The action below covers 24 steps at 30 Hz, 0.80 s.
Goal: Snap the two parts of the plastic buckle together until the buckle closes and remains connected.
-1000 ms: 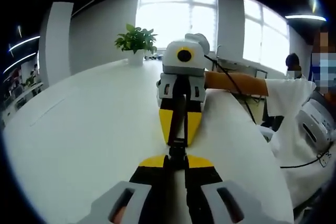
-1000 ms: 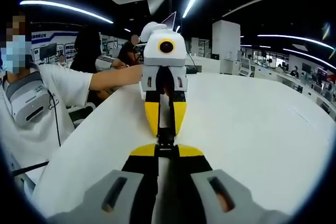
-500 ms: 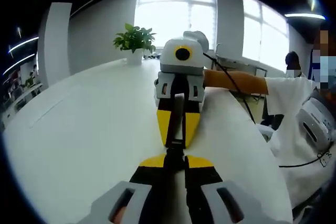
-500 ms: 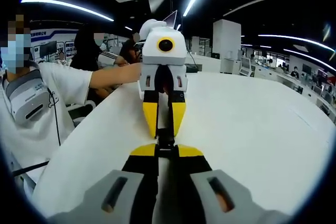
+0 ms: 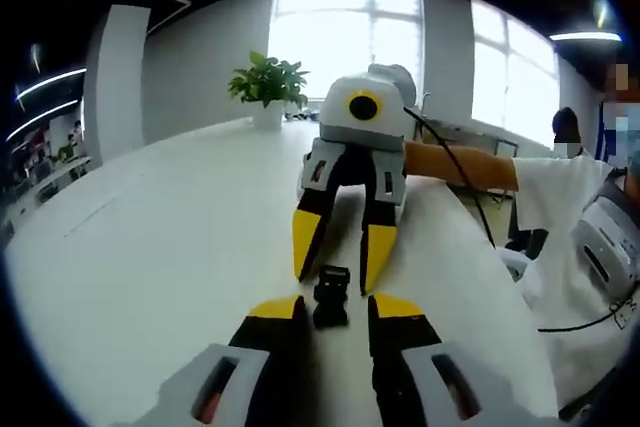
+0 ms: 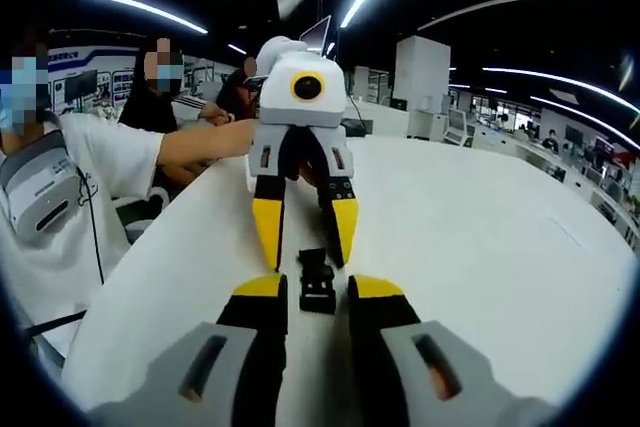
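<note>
Your left tool (image 5: 333, 309) and right tool (image 6: 317, 289) both stand released, yellow-tipped jaws spread, facing each other. The small black plastic buckle (image 5: 331, 296) lies between them on the smooth white table (image 5: 150, 247), touching neither, with bare tabletop all around and a potted plant (image 5: 267, 87) near the far edge.

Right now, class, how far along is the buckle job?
Done: the buckle lies on the white table as one joined black piece. In hand: nothing; left gripper and right gripper stand open around it. Left: whether it holds cannot be confirmed.
</note>
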Tool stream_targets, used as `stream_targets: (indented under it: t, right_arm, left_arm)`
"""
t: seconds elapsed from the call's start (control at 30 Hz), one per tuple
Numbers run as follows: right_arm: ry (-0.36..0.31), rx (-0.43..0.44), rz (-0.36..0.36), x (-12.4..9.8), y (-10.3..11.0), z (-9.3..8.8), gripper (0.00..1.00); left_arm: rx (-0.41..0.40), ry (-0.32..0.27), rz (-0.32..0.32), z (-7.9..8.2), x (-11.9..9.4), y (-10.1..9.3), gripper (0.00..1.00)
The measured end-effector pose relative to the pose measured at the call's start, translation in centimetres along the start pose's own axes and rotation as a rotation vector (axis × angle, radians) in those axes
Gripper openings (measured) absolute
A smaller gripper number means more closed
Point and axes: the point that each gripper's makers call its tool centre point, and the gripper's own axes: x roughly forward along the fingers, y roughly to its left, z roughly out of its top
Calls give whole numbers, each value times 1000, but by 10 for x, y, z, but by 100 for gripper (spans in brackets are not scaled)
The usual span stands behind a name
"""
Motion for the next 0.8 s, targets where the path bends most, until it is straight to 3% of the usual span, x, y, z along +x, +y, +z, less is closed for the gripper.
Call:
stream_targets:
  t: [0.13,0.43,0.57,0.73,0.77,0.8]
  right_arm:
    - [6,5,-27,-4,-1,-2,23]
    - [-16,58,-47,-10,-2,-8,18]
    - [-16,58,-44,-10,-2,-8,17]
    - [-22,60,-47,-10,-4,-8,16]
    - [-23,60,-47,-10,-5,-8,16]
    - [-24,61,-47,-10,-5,-8,16]
  left_arm:
    - [-5,-5,34,-2,-5,3,38]
    - [-31,-33,54,-3,-11,8,34]
    - [-49,-44,44,-2,-12,9,37]
    - [-17,-31,78,-3,-11,9,35]
    - [-1,-48,109,0,-11,15,32]
    - [-27,-40,107,-1,-12,15,30]
